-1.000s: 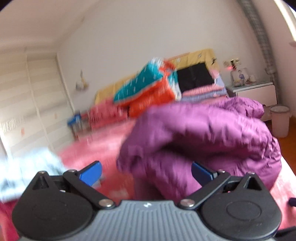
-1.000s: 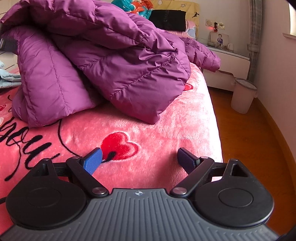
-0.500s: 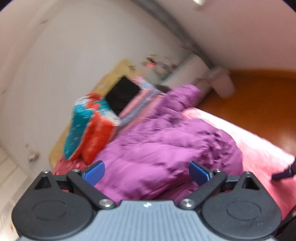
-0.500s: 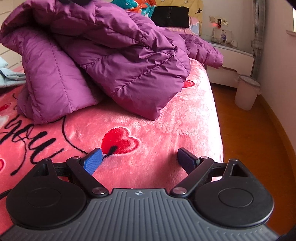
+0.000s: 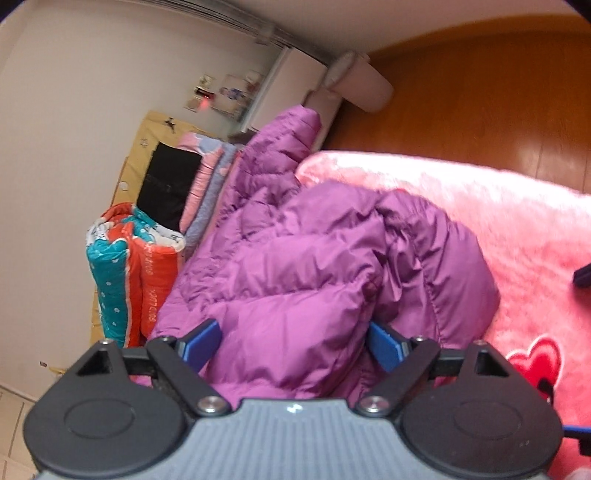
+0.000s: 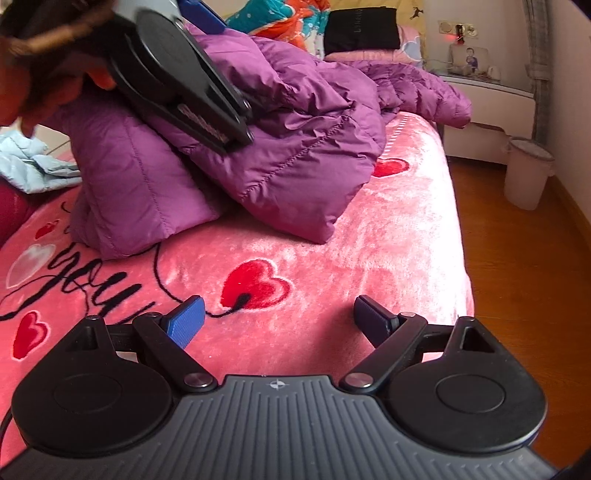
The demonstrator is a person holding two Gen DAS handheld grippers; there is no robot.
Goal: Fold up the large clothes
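Note:
A crumpled purple puffer jacket lies heaped on a pink bed blanket. My left gripper is open, rolled sideways, with its blue fingers on either side of a jacket fold, pressed close to it. In the right wrist view the jacket fills the upper middle and the left gripper body rests on top of it. My right gripper is open and empty, low over the blanket near a red heart, well short of the jacket.
Folded quilts and bedding are stacked at the head of the bed. A light blue garment lies at the left. A white nightstand and a waste bin stand on the wooden floor to the right.
My left gripper has rolled sideways and moved down onto the jacket, which now sits between its fingers. My right gripper has drawn back slightly and the left gripper has come into its view.

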